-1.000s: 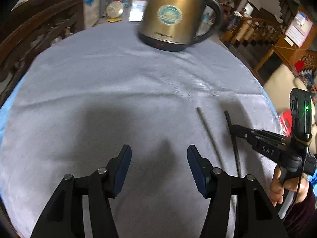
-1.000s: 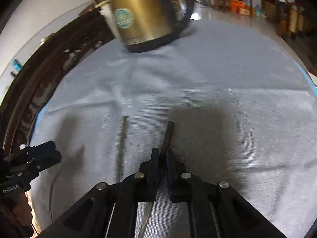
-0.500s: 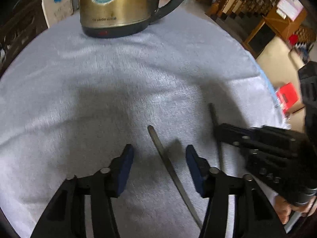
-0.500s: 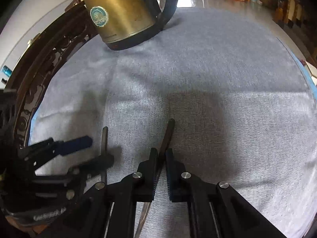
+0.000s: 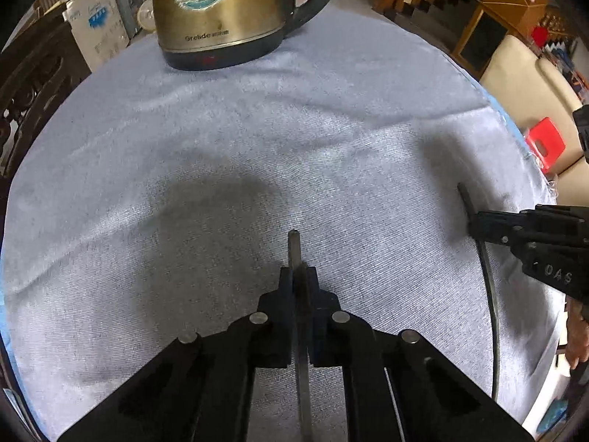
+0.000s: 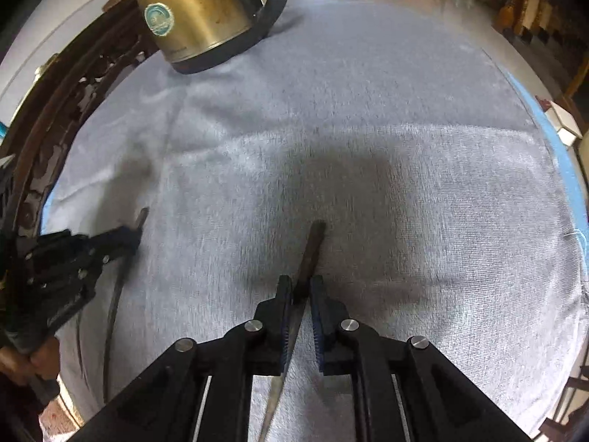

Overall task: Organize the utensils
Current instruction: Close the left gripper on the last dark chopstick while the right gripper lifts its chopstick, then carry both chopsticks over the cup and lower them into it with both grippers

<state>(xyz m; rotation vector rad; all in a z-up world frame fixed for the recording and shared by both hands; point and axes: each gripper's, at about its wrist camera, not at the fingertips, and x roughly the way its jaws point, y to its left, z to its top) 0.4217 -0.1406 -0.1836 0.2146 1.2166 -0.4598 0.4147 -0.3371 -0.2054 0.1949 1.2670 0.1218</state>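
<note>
Two thin dark metal utensils lie side by side on the grey cloth (image 5: 331, 129). My left gripper (image 5: 297, 270) points steeply down and is shut on the left utensil (image 5: 293, 246), whose tip sticks out past the pads. From the right wrist view this gripper (image 6: 132, 237) and its utensil (image 6: 112, 313) show at the left edge. My right gripper (image 6: 302, 281) straddles the right utensil (image 6: 313, 243); its jaws are opening, and cloth shows between the right pad and the utensil. In the left wrist view that gripper (image 5: 475, 226) and its utensil (image 5: 491, 313) are at the right.
A brass-coloured electric kettle (image 5: 221, 14) with a black handle stands at the far side of the round table. A carved dark wooden chair back (image 6: 55, 121) rims the left edge. Off the right edge are a beige sofa (image 5: 522, 73) and a red stool (image 5: 545, 143).
My left gripper moved over the left utensil and closed on it from wide open. The right gripper's jaws parted slightly around the right utensil.
</note>
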